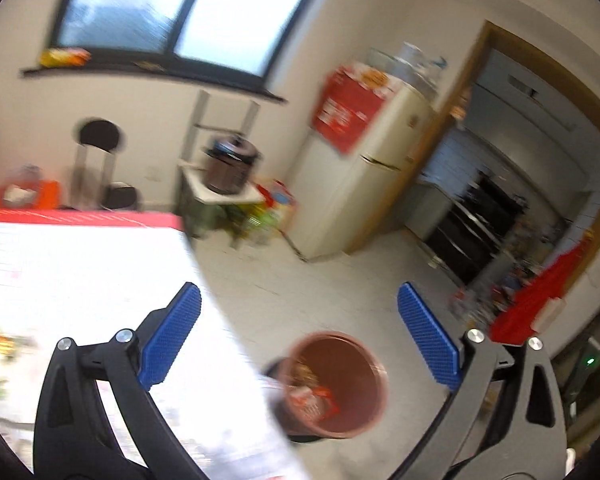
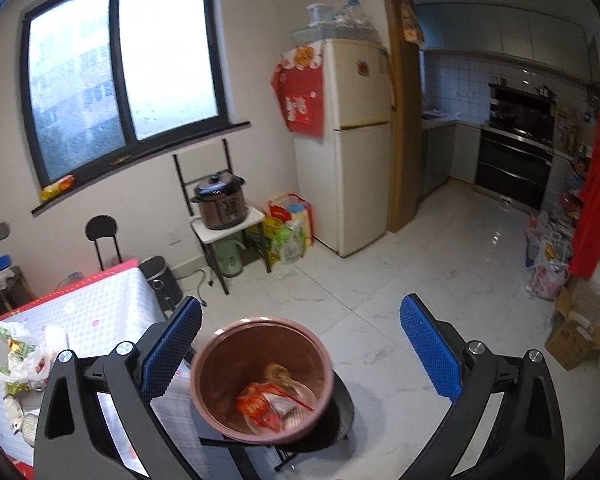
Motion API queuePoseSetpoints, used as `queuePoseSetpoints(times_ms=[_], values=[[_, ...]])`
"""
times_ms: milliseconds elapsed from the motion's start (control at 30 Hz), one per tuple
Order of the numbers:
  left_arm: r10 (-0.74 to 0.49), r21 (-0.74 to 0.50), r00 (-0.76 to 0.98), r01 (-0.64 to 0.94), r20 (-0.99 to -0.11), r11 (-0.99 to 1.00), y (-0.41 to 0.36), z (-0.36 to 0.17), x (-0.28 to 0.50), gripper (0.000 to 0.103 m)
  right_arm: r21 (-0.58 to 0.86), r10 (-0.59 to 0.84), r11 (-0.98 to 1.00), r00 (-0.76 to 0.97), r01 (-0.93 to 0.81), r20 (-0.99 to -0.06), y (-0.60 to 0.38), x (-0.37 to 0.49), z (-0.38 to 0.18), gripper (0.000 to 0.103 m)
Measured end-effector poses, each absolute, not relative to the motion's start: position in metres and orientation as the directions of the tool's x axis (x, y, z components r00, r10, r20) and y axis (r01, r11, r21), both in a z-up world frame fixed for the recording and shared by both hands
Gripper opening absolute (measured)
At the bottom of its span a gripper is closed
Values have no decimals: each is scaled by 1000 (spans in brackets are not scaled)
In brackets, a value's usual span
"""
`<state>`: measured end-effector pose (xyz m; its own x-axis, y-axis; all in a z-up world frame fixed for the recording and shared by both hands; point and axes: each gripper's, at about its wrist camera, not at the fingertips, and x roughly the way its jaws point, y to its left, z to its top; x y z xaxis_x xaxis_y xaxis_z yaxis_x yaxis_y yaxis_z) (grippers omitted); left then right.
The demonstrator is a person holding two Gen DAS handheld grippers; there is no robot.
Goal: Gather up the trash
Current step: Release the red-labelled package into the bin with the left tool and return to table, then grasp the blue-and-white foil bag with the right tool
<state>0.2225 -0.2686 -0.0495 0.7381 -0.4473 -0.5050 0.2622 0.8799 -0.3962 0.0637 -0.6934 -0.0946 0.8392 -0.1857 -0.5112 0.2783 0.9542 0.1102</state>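
Note:
A brown round bin (image 2: 262, 376) stands on a black stool beside the table, with red snack wrappers (image 2: 260, 400) and clear plastic inside. It also shows in the left wrist view (image 1: 334, 384). My right gripper (image 2: 300, 344) is open and empty, held above the bin. My left gripper (image 1: 298, 332) is open and empty, above the table's edge and the bin. Crumpled plastic bags and wrappers (image 2: 16, 352) lie on the white-clothed table (image 2: 112, 300) at the left.
A fridge (image 2: 356, 144) stands at the back, with a cooker (image 2: 220, 202) on a small stand and bags beside it. A black chair (image 2: 102, 236) is under the window. Cardboard boxes (image 2: 576, 336) and bags lie at the right by the kitchen doorway.

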Motion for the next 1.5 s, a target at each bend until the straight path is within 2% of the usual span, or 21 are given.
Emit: queuePoseSetpoints(times_ms=[200, 400, 500, 633, 767, 933, 1100, 1300, 1500], values=[[-161, -277, 845, 16, -510, 961, -154, -40, 160, 97, 134, -99, 973, 865, 187, -492, -660, 94, -91, 98], [129, -166, 832, -255, -540, 952, -53, -41, 87, 97, 174, 10, 981, 863, 90, -504, -608, 128, -95, 98], [221, -157, 805, -360, -550, 920, -8, -45, 49, 97, 154, 57, 988, 854, 27, -517, -565, 147, -93, 98], [277, -136, 769, -424, -576, 895, 40, -60, 17, 97, 156, 130, 986, 839, -55, -528, -509, 159, -86, 98], [295, -114, 740, -447, -605, 887, 65, -78, 3, 97, 171, 244, 969, 792, -179, -560, -442, 160, -89, 98], [261, -114, 735, -417, -626, 902, 89, -95, -4, 97, 175, 311, 950, 738, -258, -598, -370, 147, -103, 98], [208, -153, 731, -394, -649, 906, 112, -113, -1, 97, 190, 353, 932, 642, -310, -681, -309, 136, -128, 98], [152, -181, 708, -372, -690, 910, 141, -142, 4, 97, 164, 316, 940, 582, -299, -749, -271, 123, -149, 98], [79, -214, 691, -328, -718, 920, 168, -168, 10, 97, 116, 206, 975, 569, -190, -796, -255, 119, -174, 98]])
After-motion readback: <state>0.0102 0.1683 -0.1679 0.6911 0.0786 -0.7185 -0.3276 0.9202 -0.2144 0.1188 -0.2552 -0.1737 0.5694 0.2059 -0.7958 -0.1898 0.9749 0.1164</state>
